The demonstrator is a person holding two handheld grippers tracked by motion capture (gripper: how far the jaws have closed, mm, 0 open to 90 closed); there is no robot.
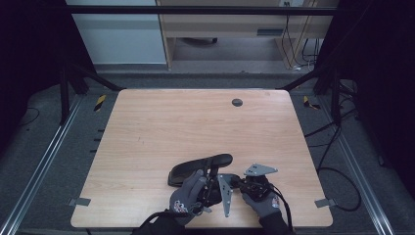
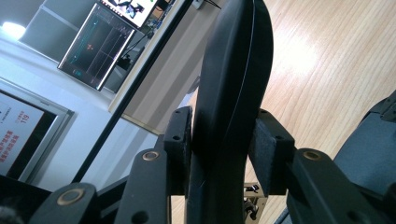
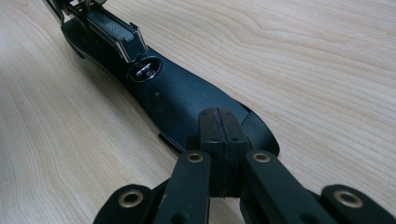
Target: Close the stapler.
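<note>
Two grippers at one long black case on the wooden table, one clamping, one pressing.

Left gripper (image 1: 211, 172) has its pads (image 2: 180, 140) closed on the narrow sides of the black case (image 1: 200, 167), which lies near the table's (image 1: 195, 122) front edge, just ahead of both gloved hands; this side grip appears meant to keep the case from sliding or turning. Right gripper (image 3: 218, 126) has its jaws pressed together with nothing between them, the joined tip set at the case's rounded end (contact cannot be confirmed), probably to serve as a blunt finger for pushing or prying. Farther along the case (image 3: 177, 93), a small metal clasp (image 3: 144, 70) sits on top.
</note>
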